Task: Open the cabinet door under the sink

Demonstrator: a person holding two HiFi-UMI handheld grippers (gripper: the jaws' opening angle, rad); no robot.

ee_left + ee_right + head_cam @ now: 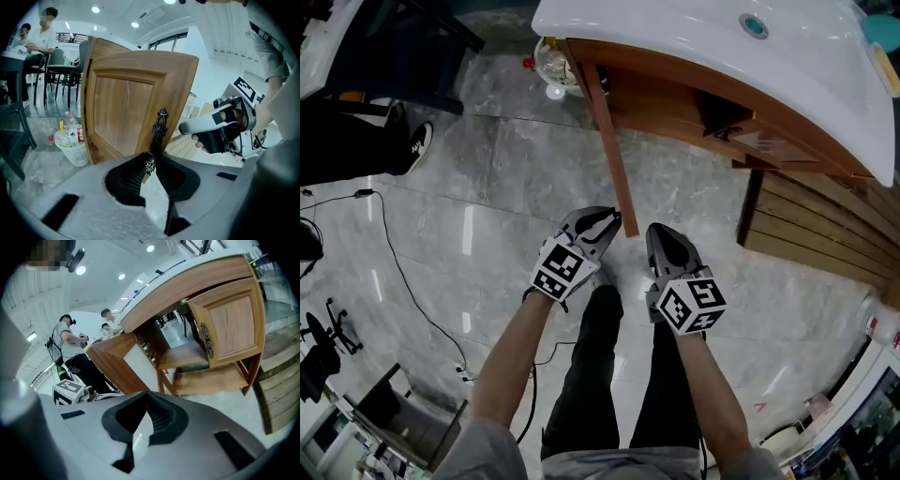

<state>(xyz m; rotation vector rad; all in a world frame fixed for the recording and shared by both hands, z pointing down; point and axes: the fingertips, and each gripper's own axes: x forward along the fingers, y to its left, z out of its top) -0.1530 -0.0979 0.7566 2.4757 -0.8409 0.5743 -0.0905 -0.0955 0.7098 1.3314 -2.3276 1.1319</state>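
Observation:
The white sink [694,42] tops a wooden cabinet [187,287]. Its left door [607,141] stands swung out, edge-on in the head view and face-on in the left gripper view as the door [126,103]. My left gripper [612,221] is at the door's outer edge. In its own view my left gripper [150,158] is shut on the lower end of the ornate dark metal handle [159,129]. My right gripper [658,236] hovers just right of the door, off it. Its jaw tips meet with nothing between them in the right gripper view [147,394]. The right door [232,322] is closed.
A white wastebasket [72,145] with bottles stands on the floor left of the cabinet. Chairs and seated people [44,33] are behind it. Wooden floor planks [825,220] run on the right. A cable [394,253] lies on the tiles at left. Open shelves [185,355] show inside.

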